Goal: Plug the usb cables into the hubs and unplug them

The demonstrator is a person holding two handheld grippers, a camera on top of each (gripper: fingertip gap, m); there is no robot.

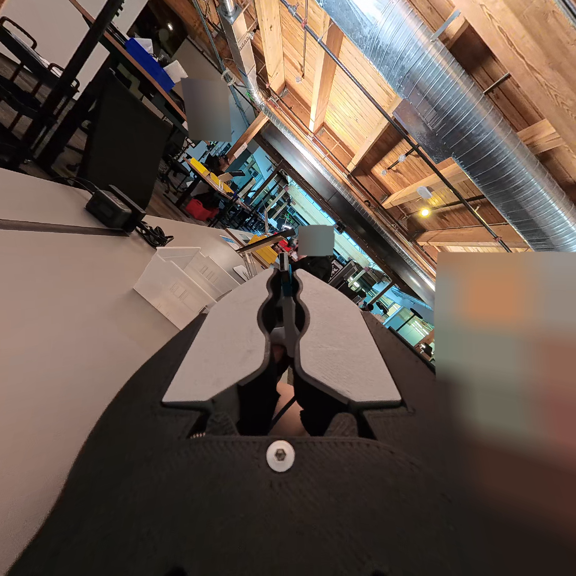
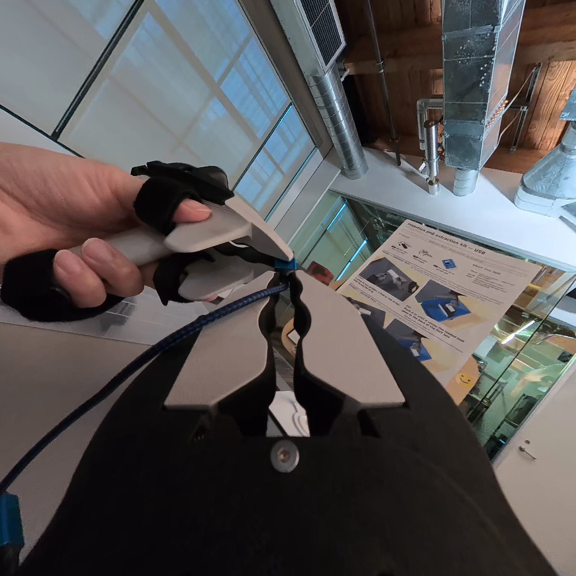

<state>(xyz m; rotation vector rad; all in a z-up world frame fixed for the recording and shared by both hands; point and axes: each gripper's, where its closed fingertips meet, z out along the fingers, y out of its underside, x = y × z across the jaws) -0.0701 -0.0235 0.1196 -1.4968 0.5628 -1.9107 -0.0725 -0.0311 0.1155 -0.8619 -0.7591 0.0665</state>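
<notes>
Left wrist view: the left gripper [image 1: 285, 276] is clenched on a thin grey hub [image 1: 288, 314] seen edge-on, a blue plug [image 1: 286, 282] at its tip. White bins [image 1: 184, 280] sit on the table [image 1: 62, 311].

Right wrist view: the right gripper [image 2: 288, 276] pinches the blue braided cable [image 2: 187, 330] just behind that plug [image 2: 284, 264], meeting the left gripper [image 2: 280, 258] held by a hand [image 2: 62, 224]. A printed sheet [image 2: 436, 280] shows only here.

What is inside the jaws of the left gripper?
The left gripper pinches a thin grey piece with a blue part, its metal tip sticking out past the fingertips. It looks like a USB plug. What hangs below it between the fingers is shadowed and unclear.
</notes>
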